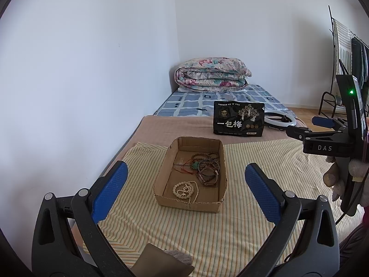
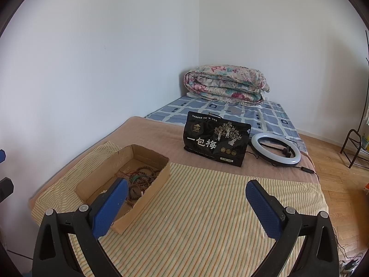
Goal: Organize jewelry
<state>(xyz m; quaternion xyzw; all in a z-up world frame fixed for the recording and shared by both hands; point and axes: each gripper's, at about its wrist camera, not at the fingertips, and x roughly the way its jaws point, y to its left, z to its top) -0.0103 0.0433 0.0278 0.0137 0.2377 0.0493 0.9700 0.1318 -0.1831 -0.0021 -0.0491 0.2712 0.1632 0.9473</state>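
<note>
A shallow cardboard box [image 1: 161, 188] sits on a striped cloth [image 1: 207, 230] on the bed. Inside lie a white bead necklace [image 1: 184, 190], brown bead bracelets [image 1: 205, 157], a green pendant on red cord [image 1: 194, 165] and a watch [image 1: 208, 176]. My left gripper [image 1: 185, 185] hovers in front of the box, open and holding nothing. In the right wrist view the same box [image 2: 147, 198] lies at the left, with bead bracelets [image 2: 144, 173] showing inside. My right gripper [image 2: 186, 198] is open above the striped cloth [image 2: 196, 219], to the right of the box. The right gripper [image 1: 320, 124] also shows at the right edge of the left wrist view.
A black snack bag [image 2: 215, 139] stands behind the cloth, with a ring light [image 2: 275, 149] and its cable beside it. A folded floral quilt [image 2: 227, 84] lies at the bed's far end. White wall runs along the left. A metal rack [image 2: 355, 147] stands on the wood floor at the right.
</note>
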